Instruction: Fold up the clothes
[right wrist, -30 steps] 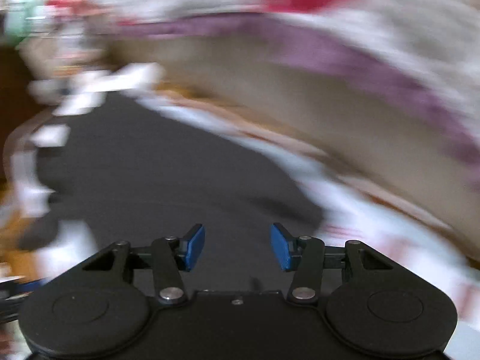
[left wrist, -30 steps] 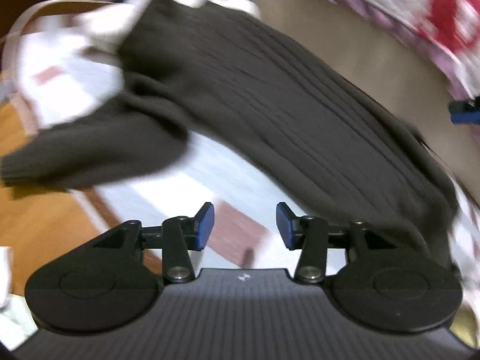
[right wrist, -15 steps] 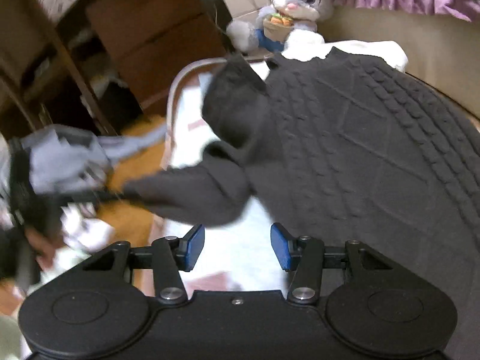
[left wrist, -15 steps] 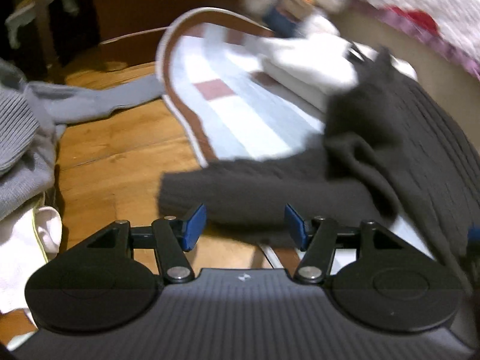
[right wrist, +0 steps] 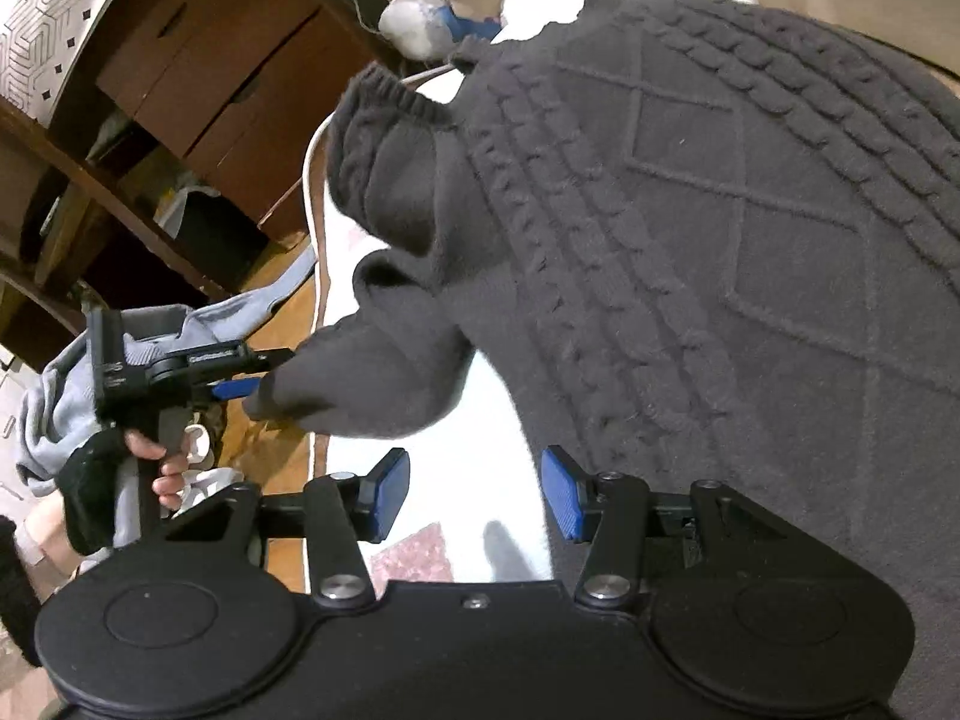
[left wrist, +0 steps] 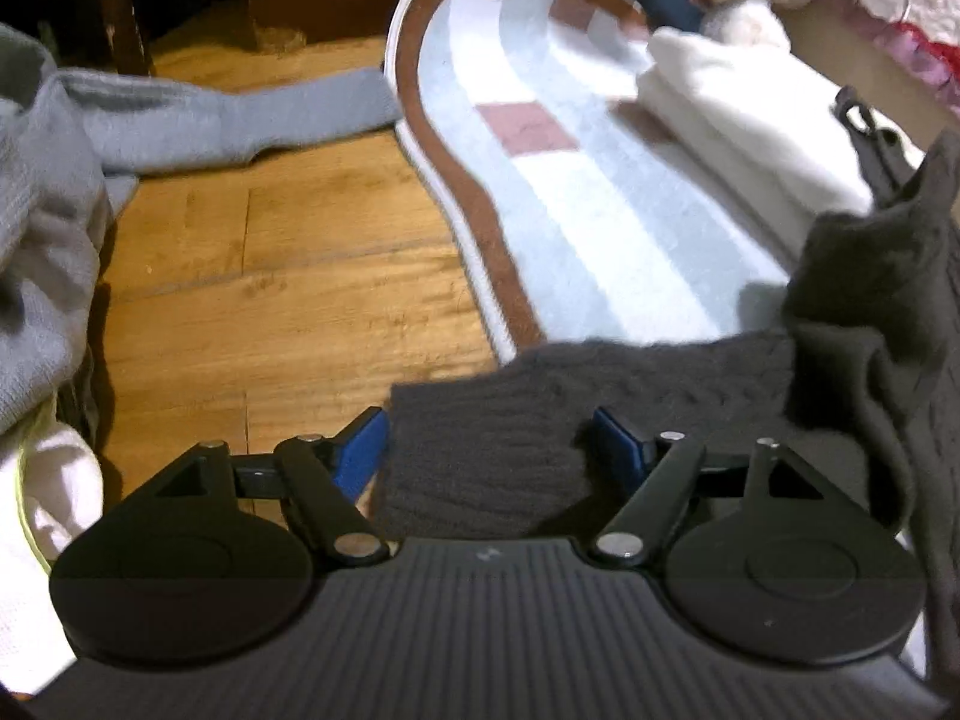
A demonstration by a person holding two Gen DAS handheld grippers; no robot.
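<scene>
The left gripper (left wrist: 491, 450) stood open, the dark sweater's (right wrist: 690, 210) sleeve cuff (left wrist: 480, 456) lying between its fingers at lower centre – the right gripper (right wrist: 476, 495), also open, hovered over the rug (left wrist: 540, 180) beside the sweater's body

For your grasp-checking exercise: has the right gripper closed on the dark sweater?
No: the right gripper is open, with only rug between its fingers, beside the sweater.

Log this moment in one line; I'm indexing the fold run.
phase: sleeve grasp | left gripper: open around dark sweater sleeve cuff | right gripper: open, empty, over rug
</scene>
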